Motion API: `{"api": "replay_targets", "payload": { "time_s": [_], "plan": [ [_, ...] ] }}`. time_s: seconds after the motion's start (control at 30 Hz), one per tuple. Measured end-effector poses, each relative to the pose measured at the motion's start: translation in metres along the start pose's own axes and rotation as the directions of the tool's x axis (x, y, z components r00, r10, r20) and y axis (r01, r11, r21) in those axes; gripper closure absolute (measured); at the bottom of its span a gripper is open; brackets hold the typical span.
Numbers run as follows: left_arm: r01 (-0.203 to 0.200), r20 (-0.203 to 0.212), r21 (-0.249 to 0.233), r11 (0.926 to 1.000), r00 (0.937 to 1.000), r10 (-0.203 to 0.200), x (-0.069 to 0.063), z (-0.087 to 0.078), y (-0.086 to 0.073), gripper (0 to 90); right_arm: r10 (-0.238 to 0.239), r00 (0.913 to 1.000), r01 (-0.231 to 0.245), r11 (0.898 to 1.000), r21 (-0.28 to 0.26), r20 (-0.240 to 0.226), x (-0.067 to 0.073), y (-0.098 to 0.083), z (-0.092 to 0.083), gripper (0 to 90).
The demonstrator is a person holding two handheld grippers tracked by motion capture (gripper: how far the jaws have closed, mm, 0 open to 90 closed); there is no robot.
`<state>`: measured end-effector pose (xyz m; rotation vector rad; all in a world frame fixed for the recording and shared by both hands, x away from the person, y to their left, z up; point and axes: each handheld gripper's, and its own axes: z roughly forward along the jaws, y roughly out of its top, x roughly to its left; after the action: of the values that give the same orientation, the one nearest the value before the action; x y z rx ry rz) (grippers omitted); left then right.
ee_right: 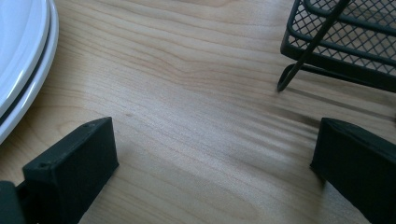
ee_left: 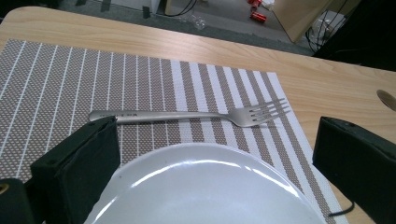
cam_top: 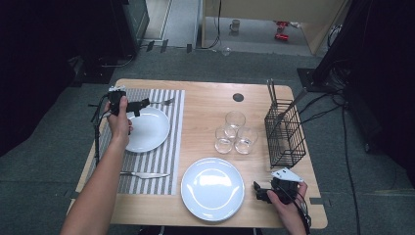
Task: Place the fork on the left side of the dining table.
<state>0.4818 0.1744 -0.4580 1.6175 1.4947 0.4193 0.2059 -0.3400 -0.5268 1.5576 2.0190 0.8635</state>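
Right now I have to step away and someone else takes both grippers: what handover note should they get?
Left gripper: open, empty, above the plate on the striped placemat.
Right gripper: open, empty, low over the table near the wire basket.
Done: fork lies beyond that plate, knife on its near side.
Left: likely the second plate and three glasses, off the mat.

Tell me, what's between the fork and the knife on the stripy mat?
A white plate lies between the fork and the knife on the striped placemat, seen in the high view.
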Motion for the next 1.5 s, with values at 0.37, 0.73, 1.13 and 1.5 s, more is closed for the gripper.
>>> {"api": "replay_targets", "payload": {
  "time_s": [0.37,0.73,1.13,1.5],
  "plan": [
    [-0.026,0.024,0.02,0.9995,0.9994,0.026,-0.012,-0.015,-0.011,1.1,-0.001,1.0,0.001,1.0,0.0,0.0,0.0,0.0,0.0,0.0],
    [-0.07,0.062,0.032,0.9971,0.9958,0.067,-0.025,-0.035,-0.024,1.1,-0.002,1.0,0.002,1.0,0.0,0.0,0.0,0.0,0.0,0.0],
    [-0.125,0.103,0.013,0.992,0.987,0.123,-0.044,-0.06,-0.038,1.1,-0.001,1.0,0.001,1.0,0.0,0.0,0.0,0.0,0.0,0.0],
    [-0.153,0.125,0.007,0.9882,0.9807,0.151,-0.05,-0.078,-0.056,1.1,-0.001,1.0,0.001,1.0,-0.001,0.0,0.0,0.0,0.0,0.0]
  ]
}}
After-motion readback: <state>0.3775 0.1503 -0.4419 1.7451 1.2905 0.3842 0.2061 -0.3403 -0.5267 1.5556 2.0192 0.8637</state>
